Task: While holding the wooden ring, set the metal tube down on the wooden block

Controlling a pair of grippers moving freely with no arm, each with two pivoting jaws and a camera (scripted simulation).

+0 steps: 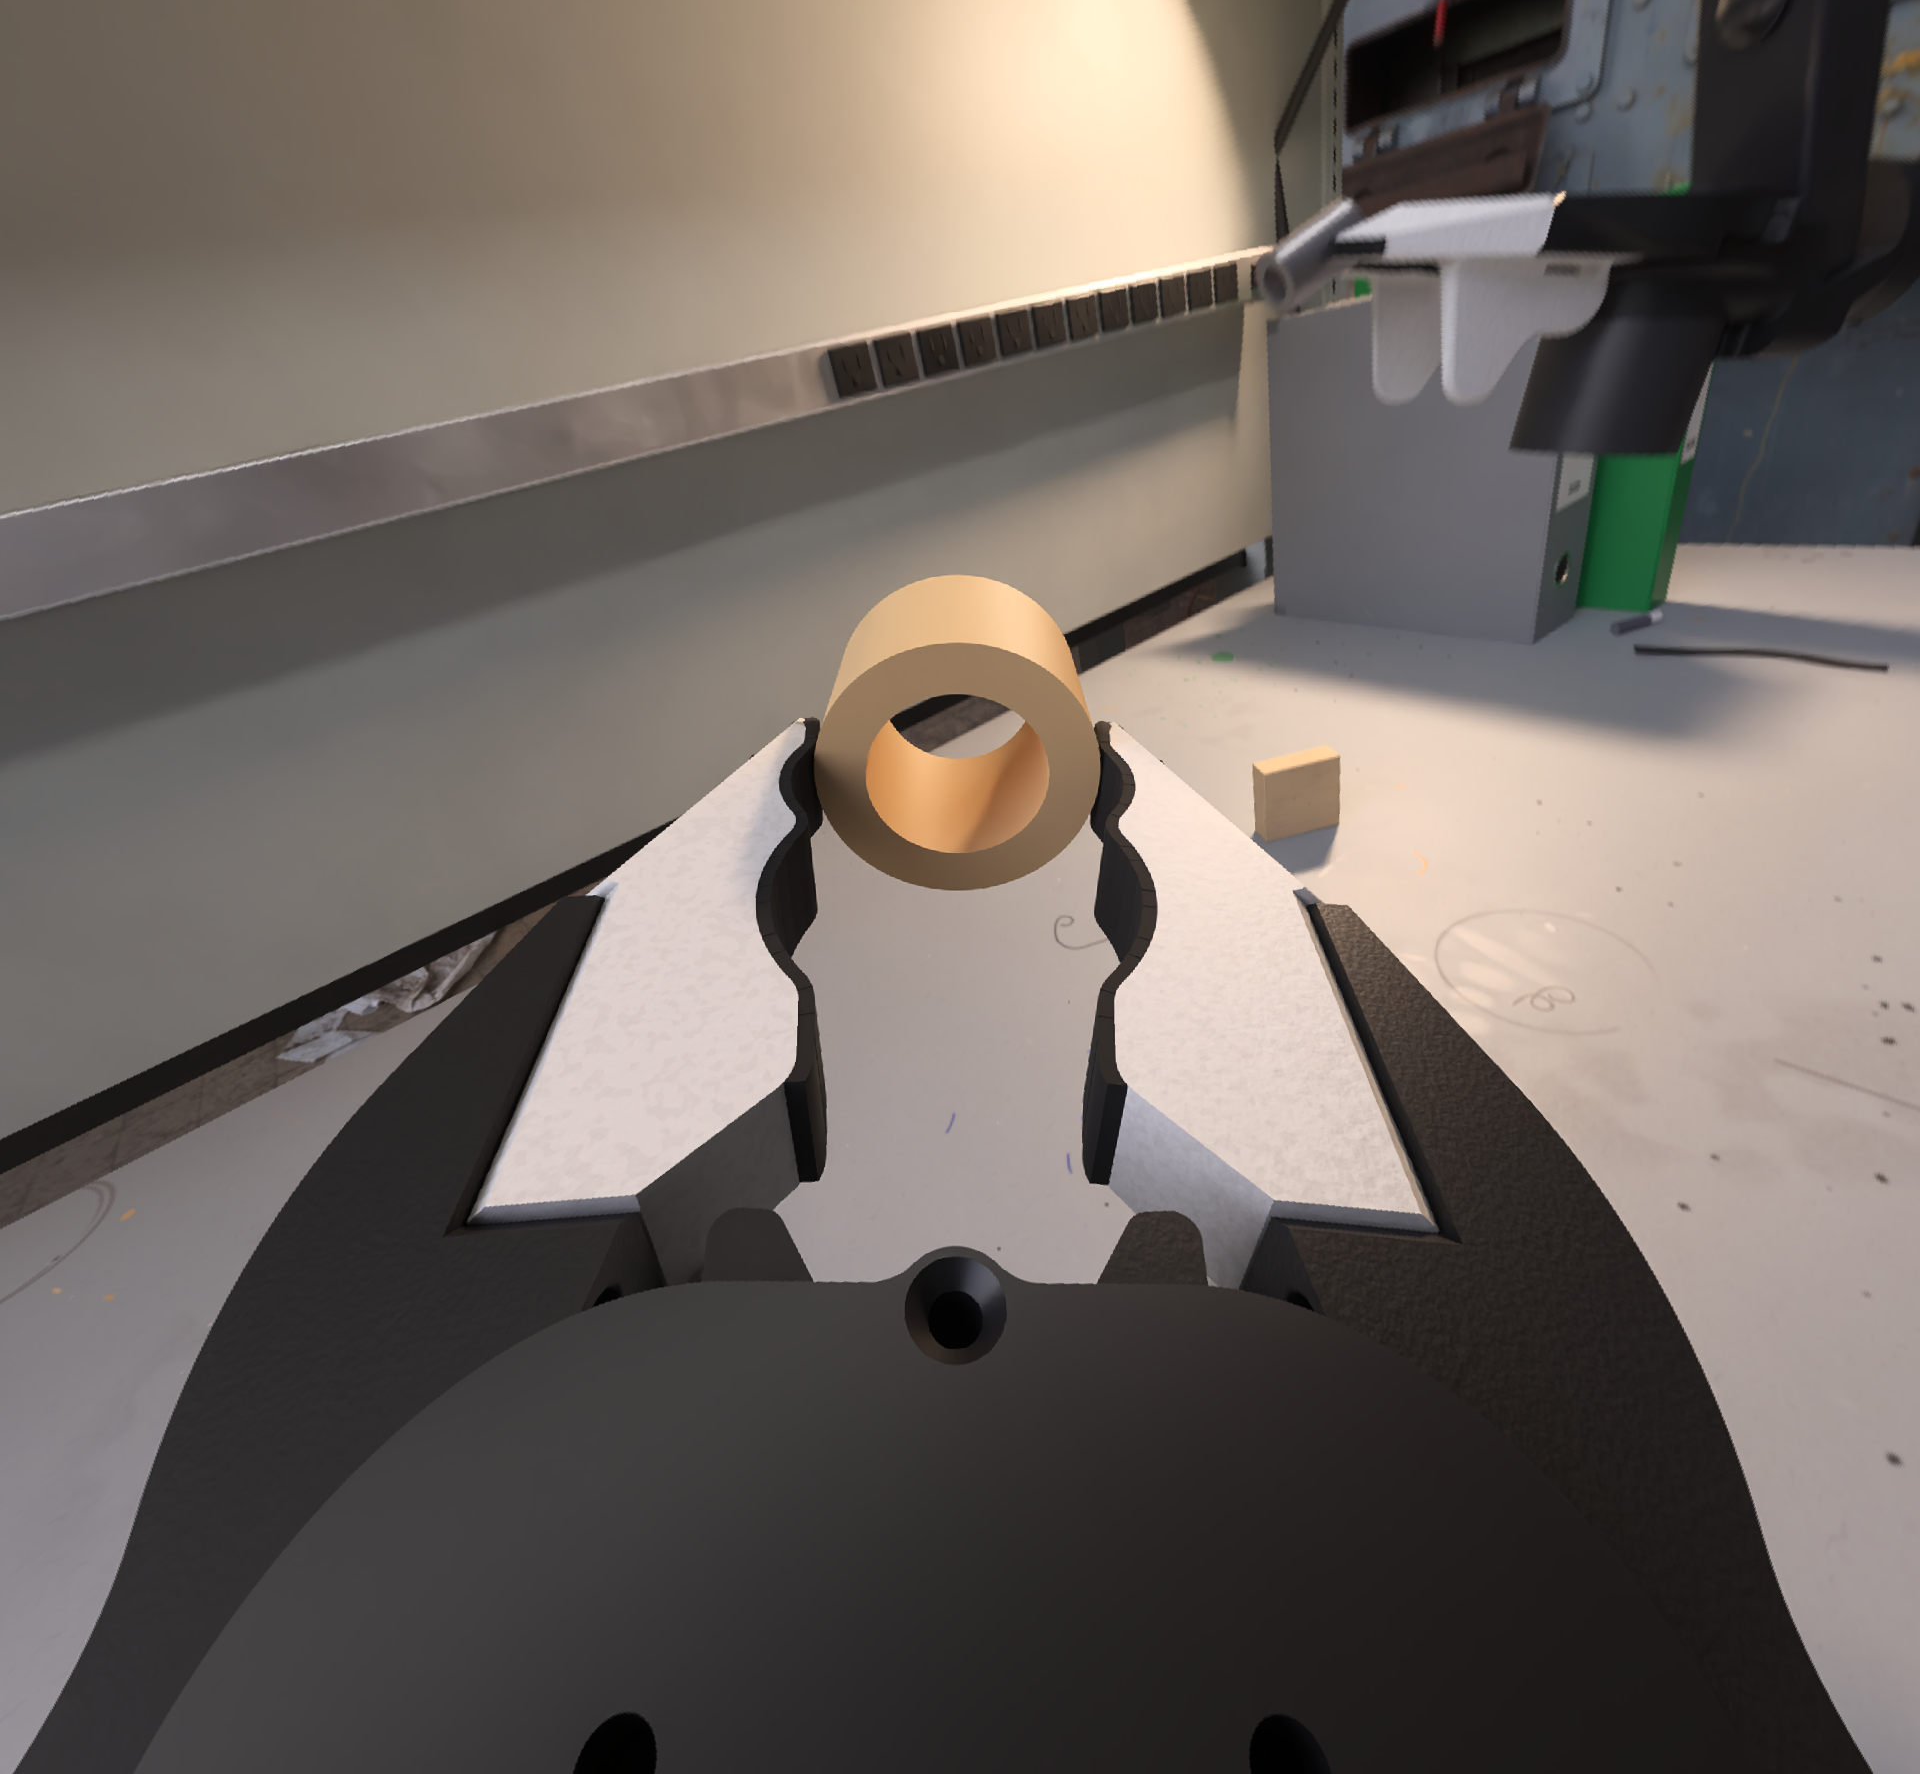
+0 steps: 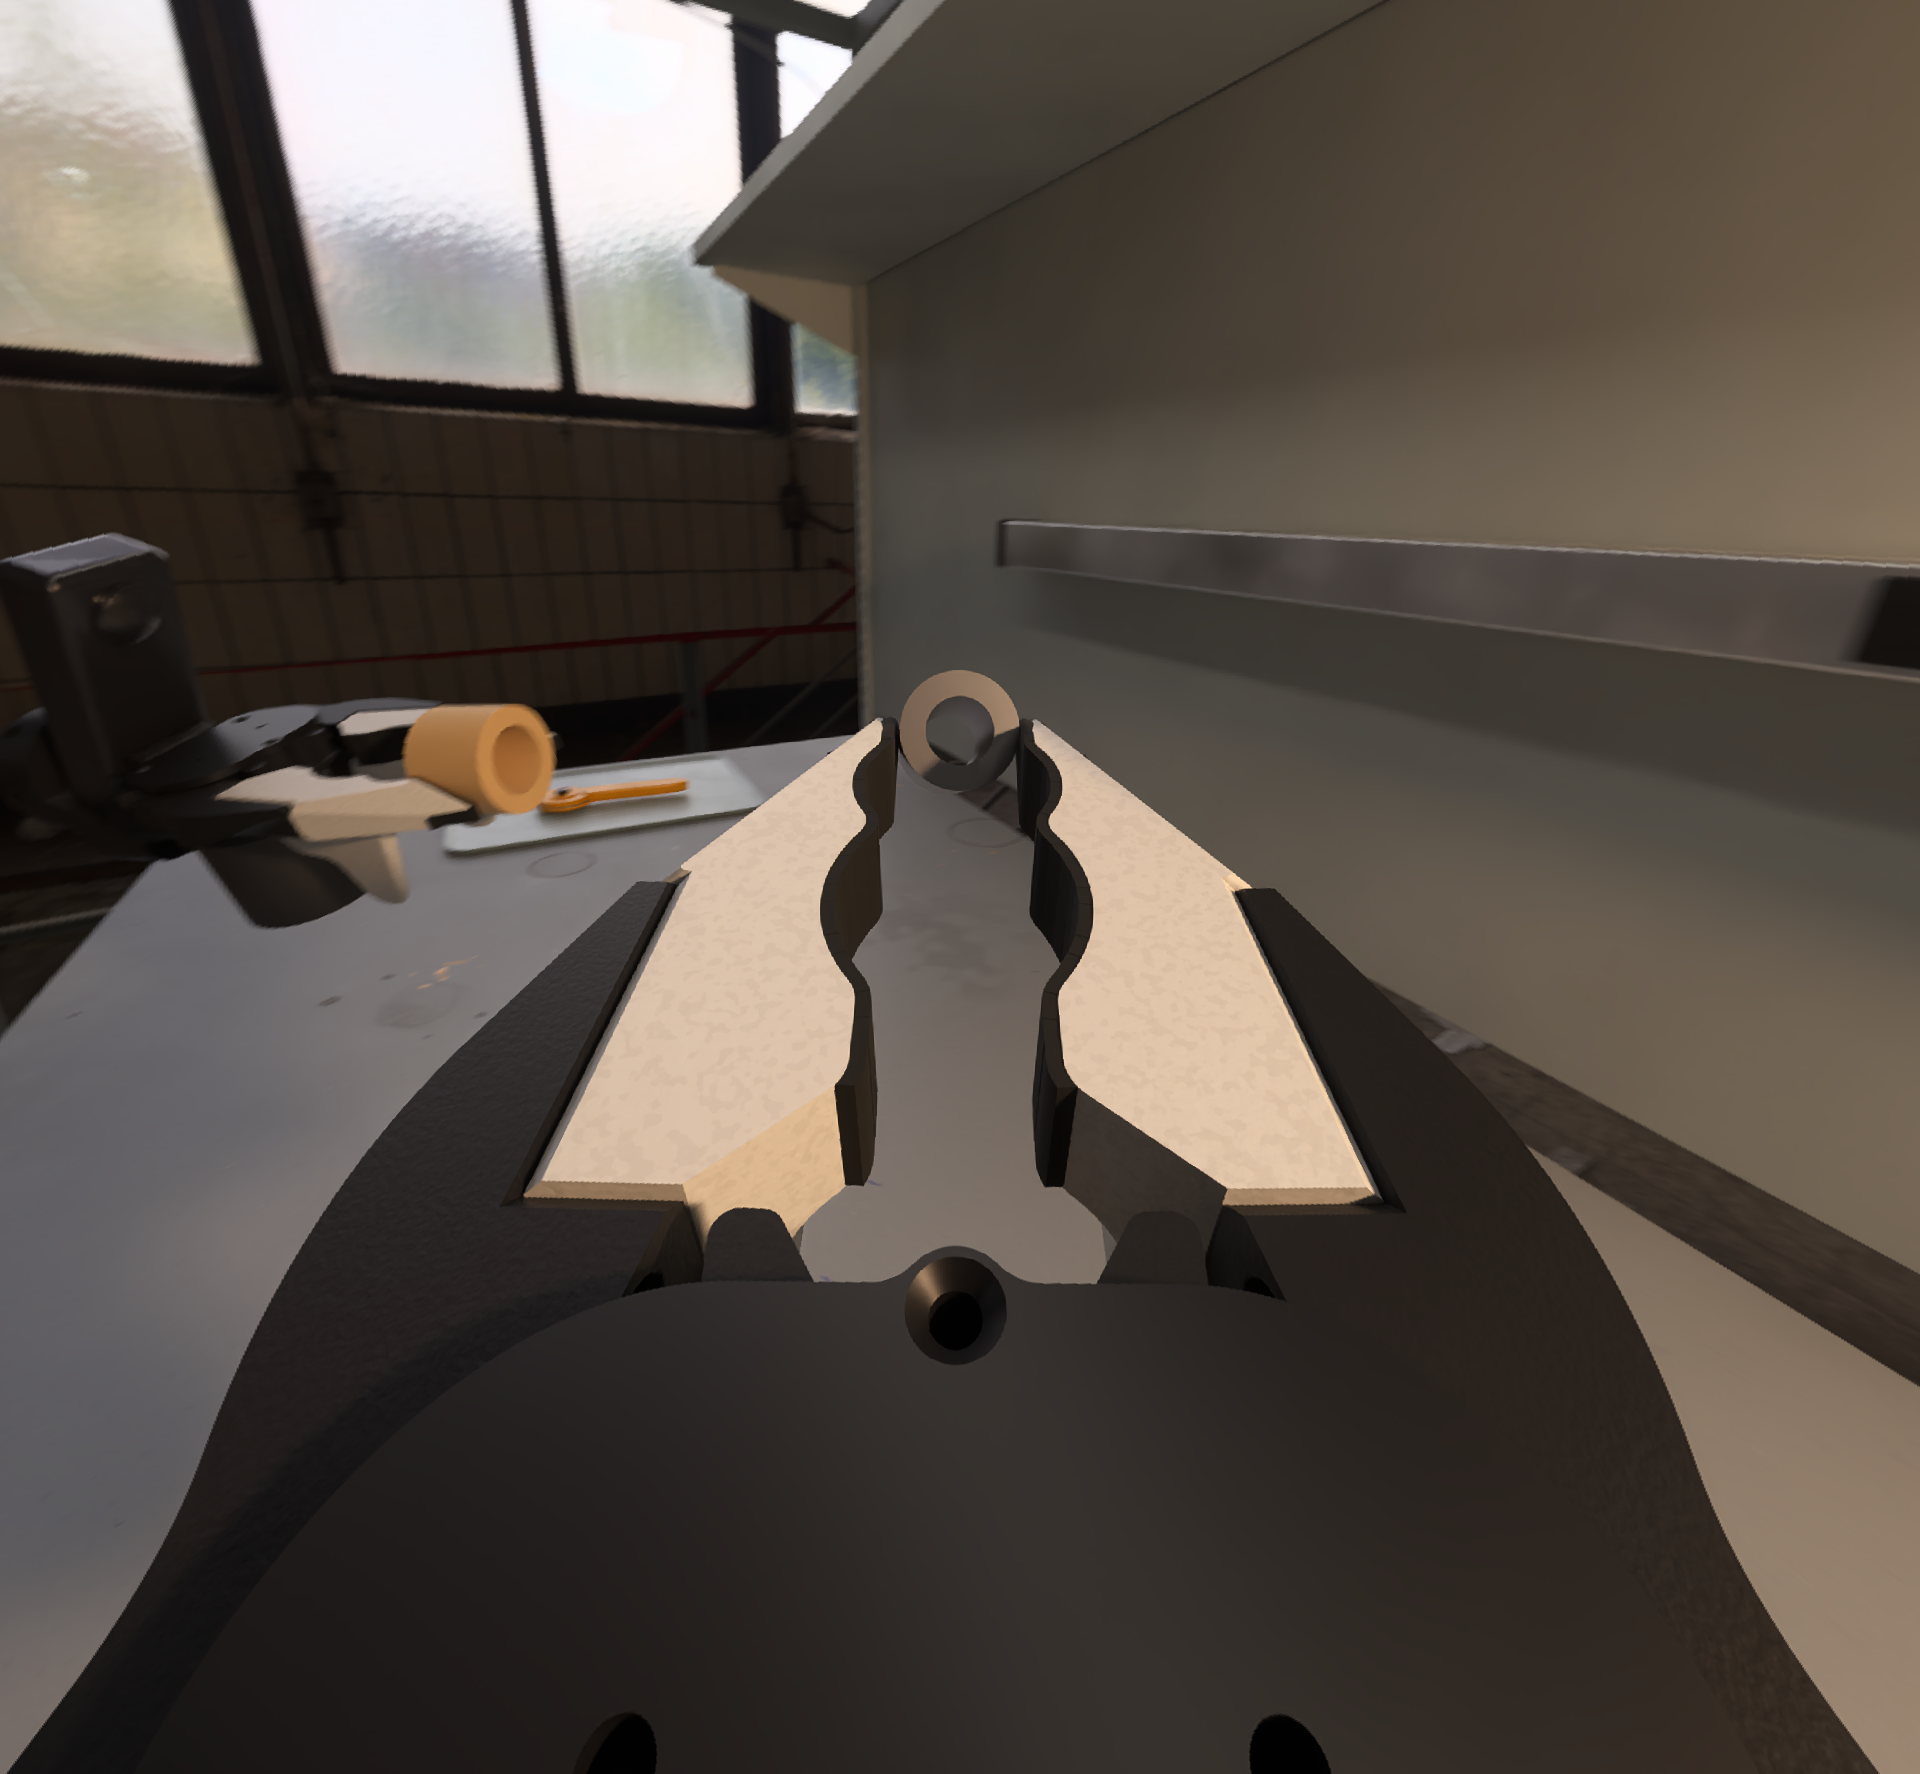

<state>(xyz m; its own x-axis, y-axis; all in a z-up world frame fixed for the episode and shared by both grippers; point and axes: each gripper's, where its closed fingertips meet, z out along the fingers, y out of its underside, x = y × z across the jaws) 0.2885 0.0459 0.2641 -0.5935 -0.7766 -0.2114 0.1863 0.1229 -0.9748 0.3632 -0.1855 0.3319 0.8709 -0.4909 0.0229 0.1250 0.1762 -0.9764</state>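
My left gripper [image 1: 956,774] is shut on the wooden ring [image 1: 954,735], a thick tan ring held at the fingertips above the table with its hole facing me. It also shows in the right wrist view [image 2: 483,756], held by the left gripper [image 2: 436,789]. My right gripper [image 2: 958,745] is shut on the metal tube [image 2: 958,725], a short grey tube held at the fingertips, end on. In the left wrist view the right gripper [image 1: 1340,254] holds the tube [image 1: 1304,254] high at the upper right. The small wooden block [image 1: 1296,792] sits on the table, below and to the left of the tube.
A grey workbench [image 1: 1558,893] runs along a wall with a metal rail [image 1: 623,436] and a row of sockets. Grey and green file boxes [image 1: 1455,498] stand at the far right. A flat tray [image 2: 623,805] with an orange wrench [image 2: 613,794] lies beyond the ring.
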